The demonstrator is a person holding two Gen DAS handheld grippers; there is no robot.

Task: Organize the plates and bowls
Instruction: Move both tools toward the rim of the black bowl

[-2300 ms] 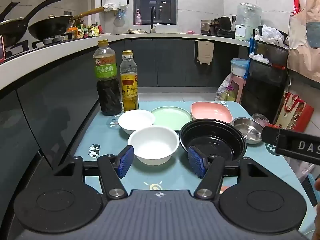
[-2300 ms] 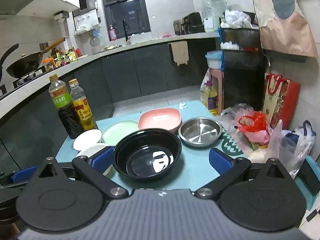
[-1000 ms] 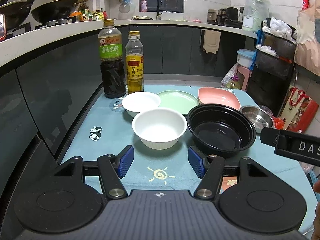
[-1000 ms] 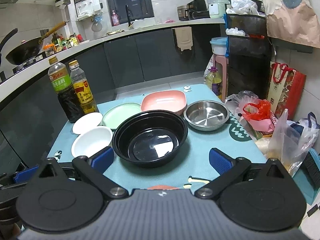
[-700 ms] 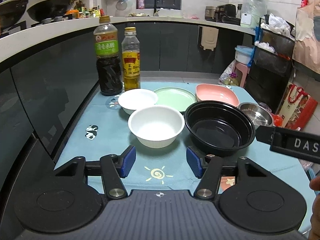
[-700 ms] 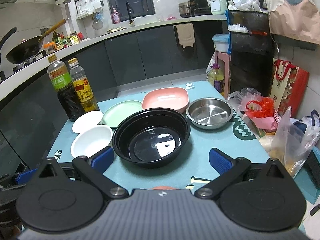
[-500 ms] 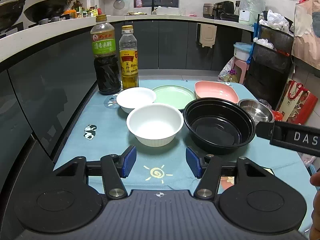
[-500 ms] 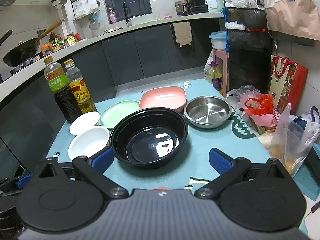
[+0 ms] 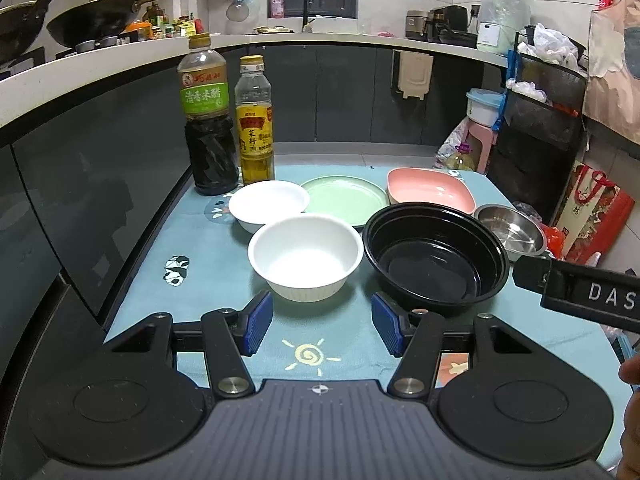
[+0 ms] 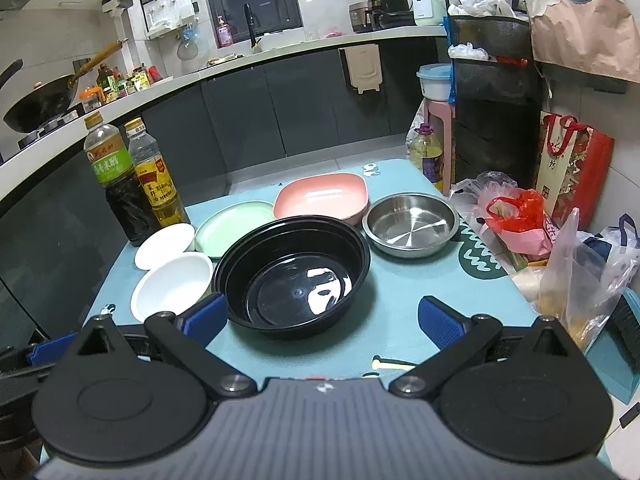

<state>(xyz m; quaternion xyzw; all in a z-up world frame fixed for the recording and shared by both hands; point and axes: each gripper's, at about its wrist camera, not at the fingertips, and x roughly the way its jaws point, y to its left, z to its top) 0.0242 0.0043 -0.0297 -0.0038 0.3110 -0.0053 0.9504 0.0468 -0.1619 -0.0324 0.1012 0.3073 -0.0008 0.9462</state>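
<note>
White bowl: my nearest target, just ahead of the left gripper at 12 o'clock, upright and empty on the teal table mat.
Black bowl: largest vessel, beside the white bowl at its 3 o'clock; whether the rims touch I cannot tell.
Small white dish: at 11 o'clock behind the white bowl.
Green plate: at 12 o'clock, far side of the group.
Pink dish: at 1 o'clock behind the black bowl.
Steel dish: at 2 o'clock from the black bowl, apart from it.
Left gripper: I read its jaws as wide, nothing between them.
Right gripper: jaws spread wide, empty; its left pad sits close to the black bowl's near wall.
Bottles: dark vinegar bottle and oil bottle at 10 o'clock.
Risk: I judge that a low approach could push a bowl into its neighbours, since the dishes crowd together; a thin rim may slip from the pads; a wide swing could tip the bottles.
</note>
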